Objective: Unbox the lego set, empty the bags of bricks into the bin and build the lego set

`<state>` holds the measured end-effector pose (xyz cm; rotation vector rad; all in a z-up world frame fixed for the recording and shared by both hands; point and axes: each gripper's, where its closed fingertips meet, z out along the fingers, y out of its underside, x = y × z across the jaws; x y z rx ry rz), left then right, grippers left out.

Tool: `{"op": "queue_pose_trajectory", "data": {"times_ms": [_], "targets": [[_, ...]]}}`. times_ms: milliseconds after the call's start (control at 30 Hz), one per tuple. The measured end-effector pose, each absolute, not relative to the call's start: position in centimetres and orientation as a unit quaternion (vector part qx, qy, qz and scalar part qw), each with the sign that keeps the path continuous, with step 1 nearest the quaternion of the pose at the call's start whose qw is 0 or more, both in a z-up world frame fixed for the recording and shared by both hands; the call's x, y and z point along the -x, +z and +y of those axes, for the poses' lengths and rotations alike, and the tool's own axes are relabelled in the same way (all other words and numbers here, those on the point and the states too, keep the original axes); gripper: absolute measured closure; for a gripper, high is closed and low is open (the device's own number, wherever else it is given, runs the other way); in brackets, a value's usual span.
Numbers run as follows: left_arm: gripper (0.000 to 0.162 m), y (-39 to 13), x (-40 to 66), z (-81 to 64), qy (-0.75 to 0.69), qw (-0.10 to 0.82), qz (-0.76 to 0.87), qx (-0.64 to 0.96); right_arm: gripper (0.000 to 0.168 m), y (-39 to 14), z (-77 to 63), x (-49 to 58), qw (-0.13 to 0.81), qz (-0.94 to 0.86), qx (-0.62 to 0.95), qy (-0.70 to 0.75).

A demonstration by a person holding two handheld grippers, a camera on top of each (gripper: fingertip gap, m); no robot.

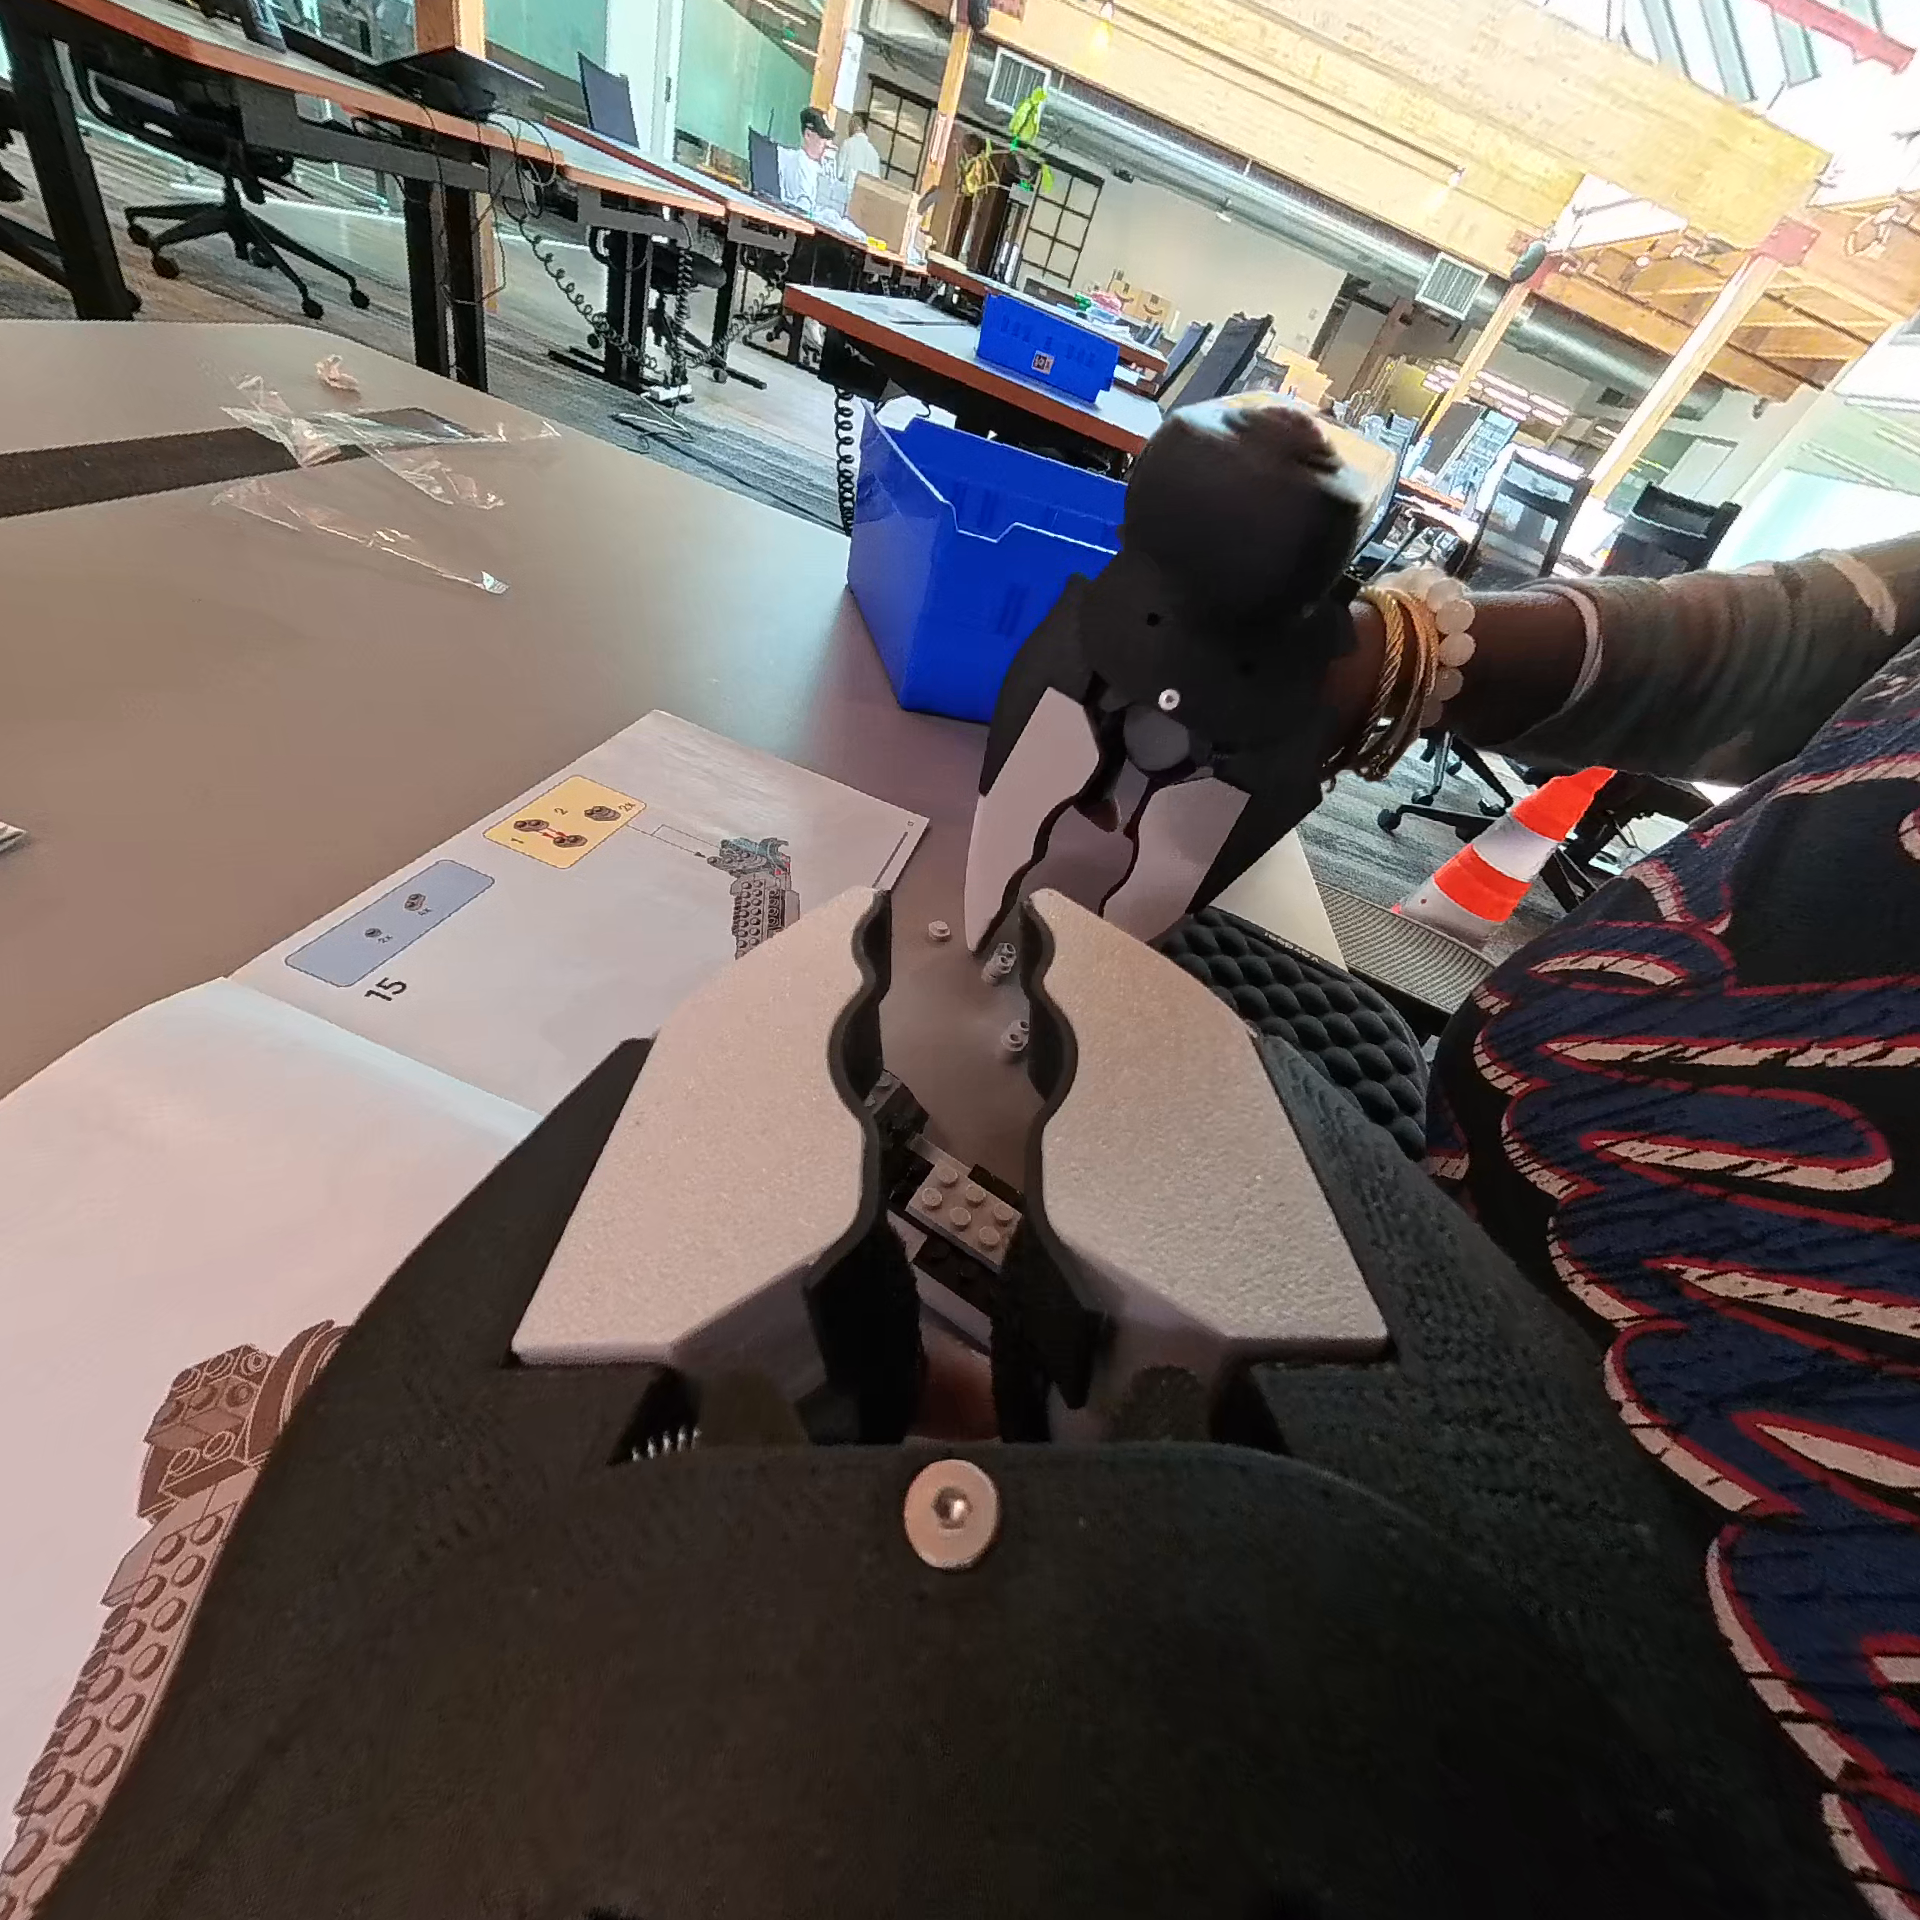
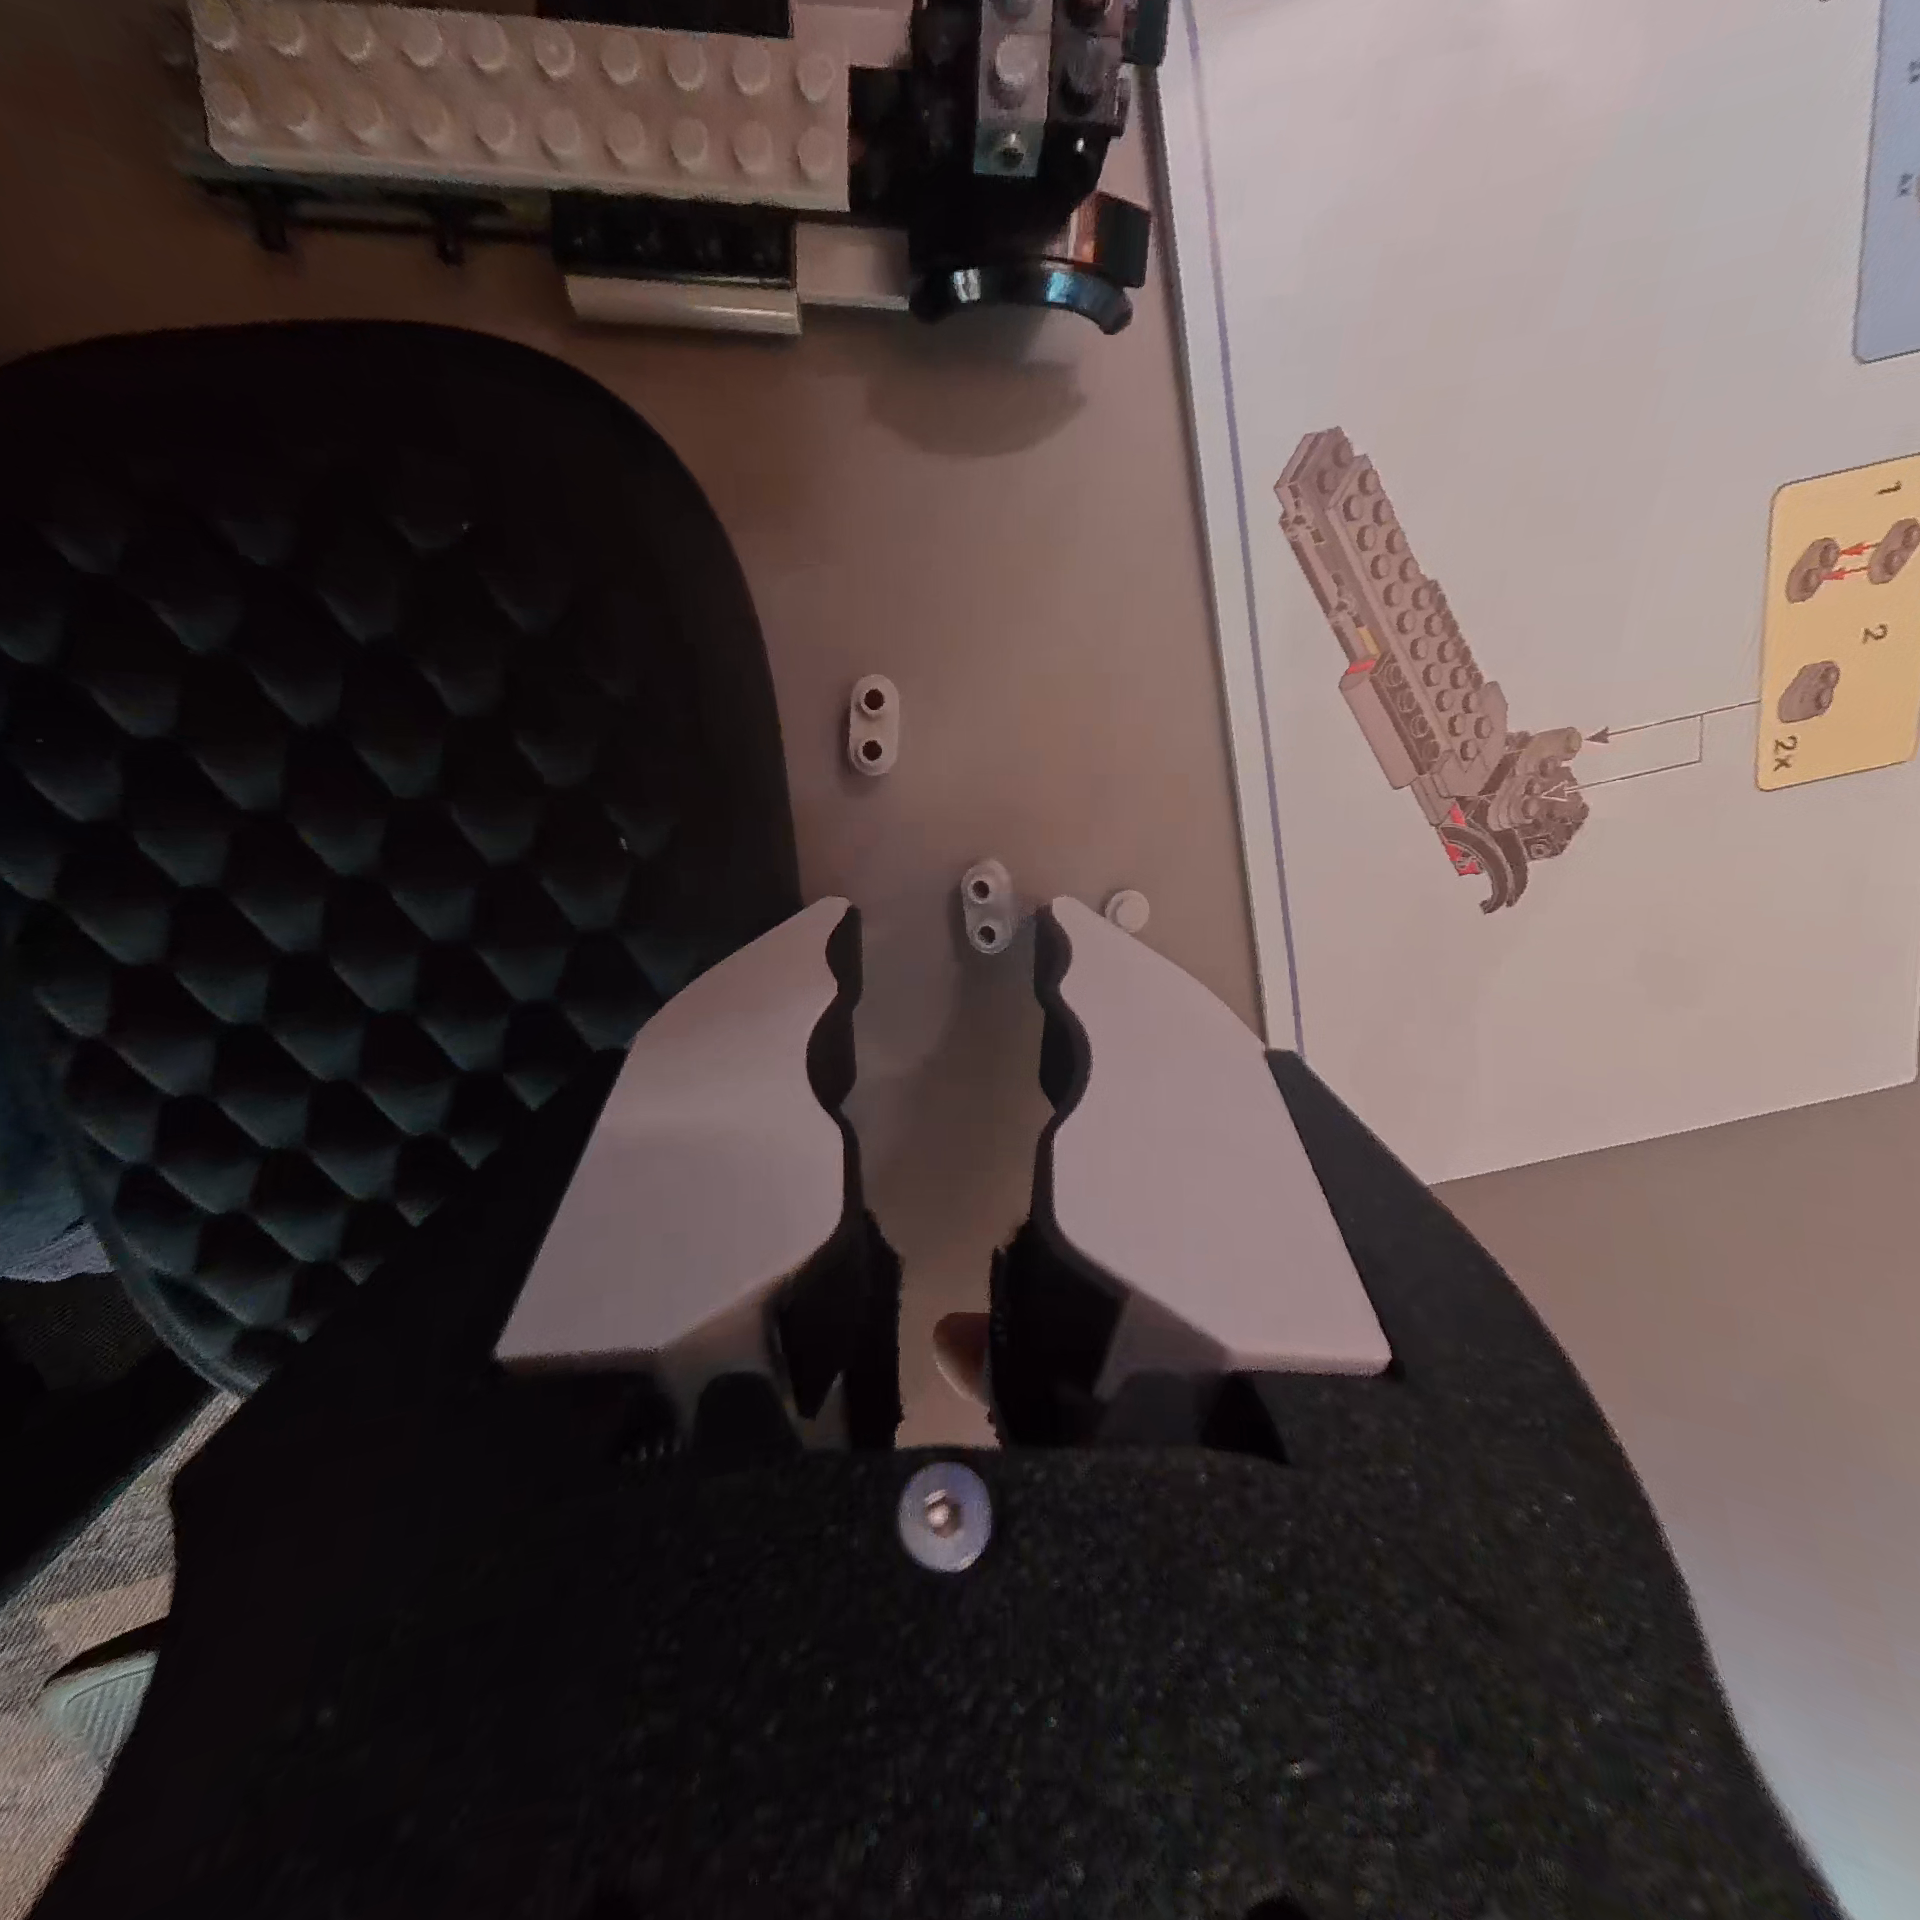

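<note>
The partly built lego model (image 2: 540, 114), a light studded plate with black parts, is seen lying on the grey table (image 1: 312, 665) near the table's front edge, just left of the open instruction booklet (image 2: 1558, 935). In the left wrist view it is glimpsed between the fingers of the left gripper (image 1: 956, 914), close over it. The jaws there are parted with a gap, and whether anything is gripped cannot be told; the model seems simply to lie under them.

The building step is judged to be in hand: the empty clear bags (image 1: 364, 457) are left towards the far left of the table, the blue bin (image 1: 966, 582) stands at the far edge, and the booklet page shows small two-hole pieces being joined and fitted to the model's end.

Two such grey two-hole pieces lie on the bare table between the chair's black cushion (image 2: 364, 779) and the booklet: one (image 2: 873, 724) further ahead, one (image 2: 987, 906) just off the fingertips of the right gripper (image 2: 945, 920). A small round grey stud (image 2: 1127, 906) lies just right of those tips.

The right gripper is held steeply nose-down over the table, jaws spread and empty, its wrist reaching in from the right. The next move is judged to call for a slight shift so the nearer piece sits between the fingers, then a careful closing on its narrow sides.
</note>
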<state>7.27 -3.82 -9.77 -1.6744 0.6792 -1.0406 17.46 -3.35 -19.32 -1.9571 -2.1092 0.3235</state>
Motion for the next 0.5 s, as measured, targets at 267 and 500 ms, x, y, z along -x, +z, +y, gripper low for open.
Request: {"op": "queue_pose_trajectory", "data": {"times_ms": [267,500], "targets": [[0.139,-9.9,-7.5,-4.0,-0.428,0.502,0.287,0.694,0.163,-17.8,-2.9,-17.0,0.159,-0.713,0.667,0.145],[0.139,-9.9,-7.4,-4.0,-0.424,0.504,0.287,0.695,0.168,-18.7,-2.6,-17.1,0.135,-0.728,0.662,0.118]]}}
